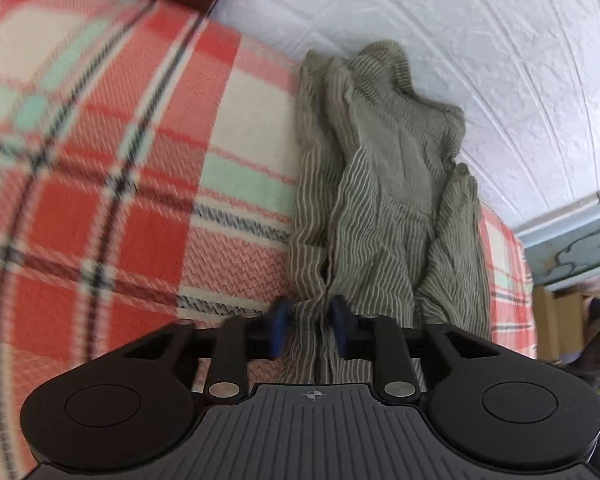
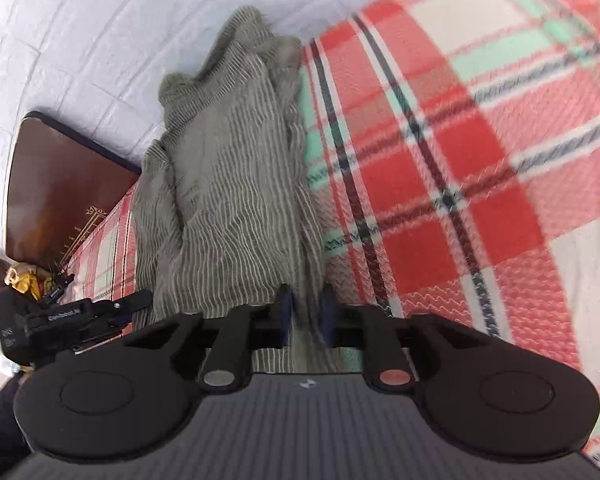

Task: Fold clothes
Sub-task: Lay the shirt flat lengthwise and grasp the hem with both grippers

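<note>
I could make out little lettering. To the left of my right gripper, the left gripper carried small white print along its black arm, too blurred to read. Pale characters on its body were equally illegible.

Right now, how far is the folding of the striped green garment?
Done: the garment is already gathered into a long, narrow bundle on the plaid blanket, beside the white wall. In hand: the left gripper and right gripper each have its near edge between their pads. Left: it looks rumpled, so further folds and smoothing probably remain.
</note>
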The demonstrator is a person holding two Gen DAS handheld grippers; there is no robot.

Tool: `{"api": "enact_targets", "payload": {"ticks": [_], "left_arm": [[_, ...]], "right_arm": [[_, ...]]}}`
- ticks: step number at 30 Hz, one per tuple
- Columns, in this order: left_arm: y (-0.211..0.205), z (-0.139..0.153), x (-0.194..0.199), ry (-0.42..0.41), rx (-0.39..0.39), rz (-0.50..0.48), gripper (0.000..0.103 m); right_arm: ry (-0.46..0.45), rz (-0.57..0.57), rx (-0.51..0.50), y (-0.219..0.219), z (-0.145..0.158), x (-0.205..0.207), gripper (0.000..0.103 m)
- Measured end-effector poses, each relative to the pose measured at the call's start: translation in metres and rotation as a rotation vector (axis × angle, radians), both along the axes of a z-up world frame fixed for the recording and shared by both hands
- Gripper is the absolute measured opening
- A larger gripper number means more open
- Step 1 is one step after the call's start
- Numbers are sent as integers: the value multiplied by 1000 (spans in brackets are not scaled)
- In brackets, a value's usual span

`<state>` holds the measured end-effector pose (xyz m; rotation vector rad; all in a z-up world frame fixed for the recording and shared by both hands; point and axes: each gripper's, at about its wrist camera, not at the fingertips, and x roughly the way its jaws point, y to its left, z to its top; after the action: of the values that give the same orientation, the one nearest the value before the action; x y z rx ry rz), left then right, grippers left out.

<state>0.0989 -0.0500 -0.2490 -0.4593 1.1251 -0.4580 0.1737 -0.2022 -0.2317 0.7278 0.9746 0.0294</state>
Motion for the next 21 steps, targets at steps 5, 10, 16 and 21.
{"api": "enact_targets", "payload": {"ticks": [5, 10, 16, 21], "left_arm": [[2, 38, -33, -113, 67, -102, 46], [-24, 36, -81, -104, 98, -307, 47], [-53, 4, -130, -64, 201, -480, 47], [-67, -6, -141, -107, 281, -469, 48]], "right_arm": [[-81, 44, 2, 15, 34, -43, 34], [-44, 177, 23, 55, 43, -90, 28], [70, 264, -52, 95, 16, -129, 28], [90, 285, -65, 96, -1, -135, 22]]}}
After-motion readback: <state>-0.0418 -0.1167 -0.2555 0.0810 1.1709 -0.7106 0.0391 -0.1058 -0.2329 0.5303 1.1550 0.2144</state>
